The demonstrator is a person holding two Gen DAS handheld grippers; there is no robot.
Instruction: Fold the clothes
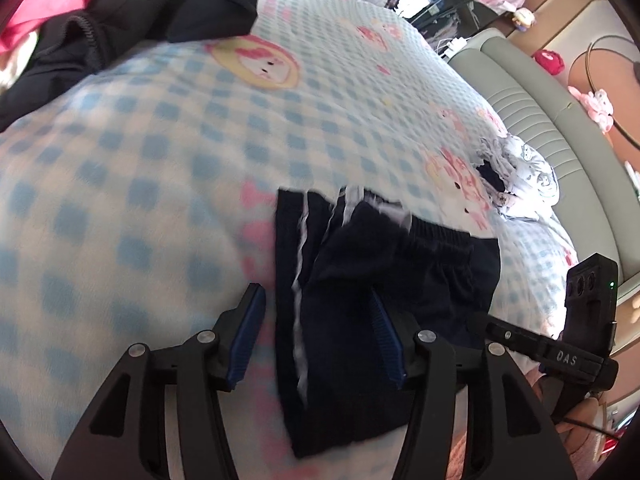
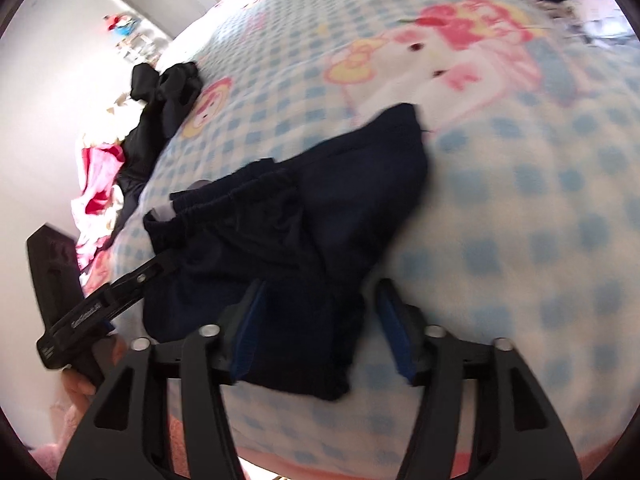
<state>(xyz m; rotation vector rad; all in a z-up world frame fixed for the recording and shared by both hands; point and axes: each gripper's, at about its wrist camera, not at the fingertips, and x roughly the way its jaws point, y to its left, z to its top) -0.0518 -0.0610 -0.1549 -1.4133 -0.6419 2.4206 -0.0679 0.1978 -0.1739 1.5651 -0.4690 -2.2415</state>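
Dark navy shorts with white side stripes and an elastic waistband lie partly folded on the blue-checked cartoon blanket. My left gripper is open, its jaws wide apart over the shorts' near end, cloth lying between them. In the right wrist view the shorts lie bunched, waistband to the left. My right gripper is open, jaws straddling the shorts' near edge. Each gripper shows at the edge of the other's view: the right one and the left one.
A pile of black clothes and pink fabric lies at the blanket's far left. A white patterned garment lies at the right near a grey-green padded headboard. The black pile also shows in the right wrist view.
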